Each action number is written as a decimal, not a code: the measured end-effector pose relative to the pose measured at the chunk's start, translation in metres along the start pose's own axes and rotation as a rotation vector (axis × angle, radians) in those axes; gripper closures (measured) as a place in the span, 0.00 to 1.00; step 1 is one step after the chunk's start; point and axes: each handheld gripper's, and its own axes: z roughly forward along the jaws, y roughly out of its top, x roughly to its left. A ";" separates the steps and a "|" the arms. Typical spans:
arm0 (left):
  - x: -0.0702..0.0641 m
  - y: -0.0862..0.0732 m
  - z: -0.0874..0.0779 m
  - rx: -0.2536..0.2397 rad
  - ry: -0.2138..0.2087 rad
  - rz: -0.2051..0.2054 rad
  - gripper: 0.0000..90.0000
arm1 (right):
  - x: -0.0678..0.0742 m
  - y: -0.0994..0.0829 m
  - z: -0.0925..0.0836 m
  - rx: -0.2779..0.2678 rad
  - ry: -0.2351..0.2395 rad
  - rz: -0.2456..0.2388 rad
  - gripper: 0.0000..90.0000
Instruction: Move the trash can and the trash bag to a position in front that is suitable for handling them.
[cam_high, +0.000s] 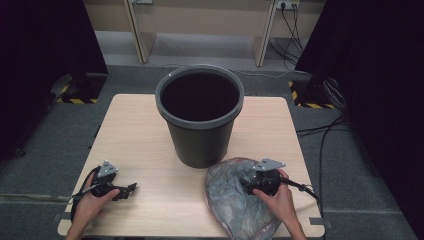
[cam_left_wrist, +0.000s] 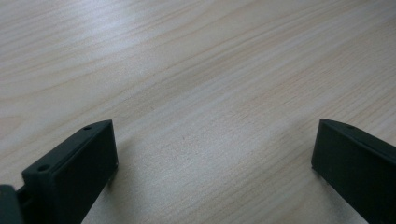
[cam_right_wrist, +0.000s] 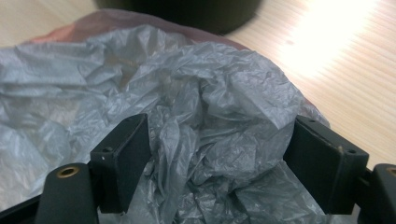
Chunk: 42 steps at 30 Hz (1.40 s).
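With the crumpled grey plastic bag (cam_high: 235, 200) in the lower right of the high view and a fold between the still-wide right gripper (cam_right_wrist: 217, 149), the thin film may slip out, while the left gripper (cam_left_wrist: 212, 154) rests open on the table (cam_high: 145, 135), near the bin (cam_high: 200, 120).

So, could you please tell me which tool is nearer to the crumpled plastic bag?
The right. The right tool is down over the plastic bag, its open jaws either side of a raised fold. The left tool rests on the bare table, well off to the bag's left.
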 end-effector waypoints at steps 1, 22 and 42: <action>0.000 0.000 0.000 0.000 0.000 0.000 0.00 | 0.006 0.003 0.004 -0.002 0.035 -0.007 0.26; -0.033 0.015 -0.011 -0.072 -0.078 -0.029 0.16 | 0.054 0.045 0.024 -0.079 0.125 -0.060 0.24; -0.075 0.035 -0.012 -0.142 -0.204 0.003 0.17 | 0.008 0.001 -0.019 0.056 0.040 0.004 0.27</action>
